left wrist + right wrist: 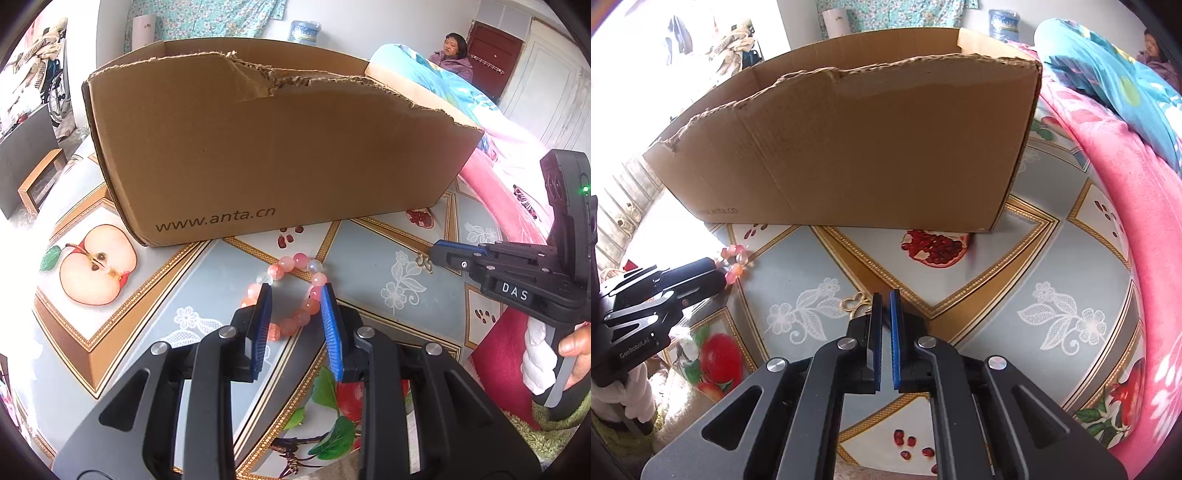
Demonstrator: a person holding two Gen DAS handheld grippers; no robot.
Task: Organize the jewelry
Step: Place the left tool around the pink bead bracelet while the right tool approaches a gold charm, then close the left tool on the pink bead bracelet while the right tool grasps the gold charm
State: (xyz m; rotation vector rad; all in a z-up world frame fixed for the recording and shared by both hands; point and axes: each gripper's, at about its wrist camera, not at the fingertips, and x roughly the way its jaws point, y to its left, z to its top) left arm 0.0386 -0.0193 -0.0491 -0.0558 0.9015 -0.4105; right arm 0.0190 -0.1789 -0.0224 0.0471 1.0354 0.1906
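While the left tool (295, 291) straddles the bracelet (291, 295) before the box (273, 147), half open, it must close; right tool (885, 299) nearly closed, empty

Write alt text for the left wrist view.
The left gripper straddles a pink bead bracelet lying on a fruit-patterned tablecloth, its jaws open. A torn cardboard box stands behind, and the right gripper reaches in from the right.
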